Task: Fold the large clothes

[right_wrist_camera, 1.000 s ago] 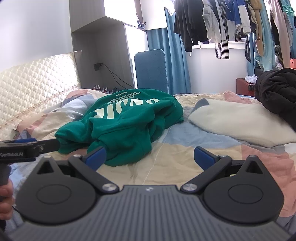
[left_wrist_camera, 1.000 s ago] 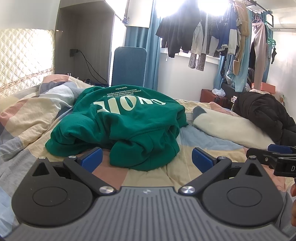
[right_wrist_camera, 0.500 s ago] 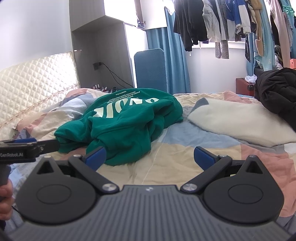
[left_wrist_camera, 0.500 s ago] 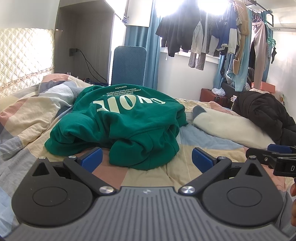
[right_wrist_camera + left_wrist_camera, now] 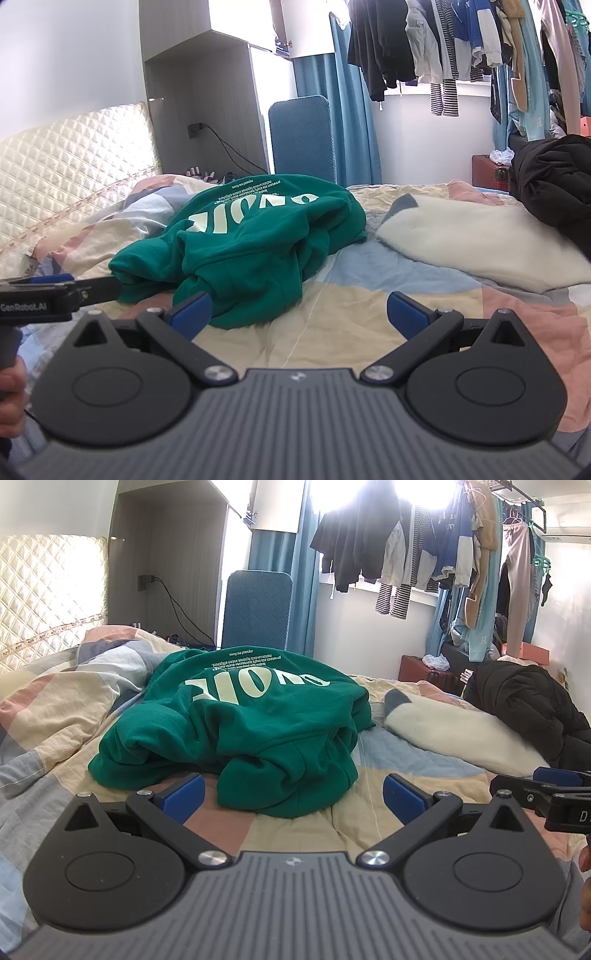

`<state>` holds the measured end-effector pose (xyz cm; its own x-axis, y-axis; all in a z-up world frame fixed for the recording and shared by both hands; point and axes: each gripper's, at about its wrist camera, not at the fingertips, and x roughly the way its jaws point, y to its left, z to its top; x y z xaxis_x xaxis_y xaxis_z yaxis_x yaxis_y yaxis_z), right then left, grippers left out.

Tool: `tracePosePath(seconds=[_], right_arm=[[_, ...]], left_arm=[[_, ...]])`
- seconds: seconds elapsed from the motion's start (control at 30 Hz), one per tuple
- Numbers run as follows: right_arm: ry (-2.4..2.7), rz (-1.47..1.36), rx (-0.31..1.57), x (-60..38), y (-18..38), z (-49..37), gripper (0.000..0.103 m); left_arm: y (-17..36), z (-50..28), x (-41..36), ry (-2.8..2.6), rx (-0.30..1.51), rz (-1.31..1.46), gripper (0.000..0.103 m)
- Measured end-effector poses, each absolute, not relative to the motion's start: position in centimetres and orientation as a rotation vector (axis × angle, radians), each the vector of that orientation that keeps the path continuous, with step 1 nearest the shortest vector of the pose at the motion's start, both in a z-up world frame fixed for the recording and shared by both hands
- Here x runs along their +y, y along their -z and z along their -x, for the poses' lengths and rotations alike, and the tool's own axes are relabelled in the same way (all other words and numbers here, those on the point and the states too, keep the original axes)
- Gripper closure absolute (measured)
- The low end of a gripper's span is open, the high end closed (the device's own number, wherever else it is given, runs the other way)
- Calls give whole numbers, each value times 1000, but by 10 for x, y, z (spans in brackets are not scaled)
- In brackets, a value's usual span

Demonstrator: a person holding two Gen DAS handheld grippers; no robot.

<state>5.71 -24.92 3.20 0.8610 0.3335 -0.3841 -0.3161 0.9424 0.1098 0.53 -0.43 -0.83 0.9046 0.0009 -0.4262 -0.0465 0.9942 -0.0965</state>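
Nothing has visibly moved: one green sweatshirt (image 5: 255, 731), two gaping grippers (image 5: 293, 799) (image 5: 299, 314).

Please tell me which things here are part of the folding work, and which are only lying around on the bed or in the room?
Part of the job:
green sweatshirt, crumpled on the bed quilt
left gripper, open
right gripper, open

Just lying about:
white pillow
black jacket
hanging clothes
blue chair
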Motion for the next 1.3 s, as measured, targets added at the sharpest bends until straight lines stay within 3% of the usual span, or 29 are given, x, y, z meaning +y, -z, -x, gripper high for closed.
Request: tracePosePath(seconds=[1.3], right_arm=[[-300,-62,381,-249,-28,-56,0]], left_arm=[[13,-7,0,-30,446,125,0]])
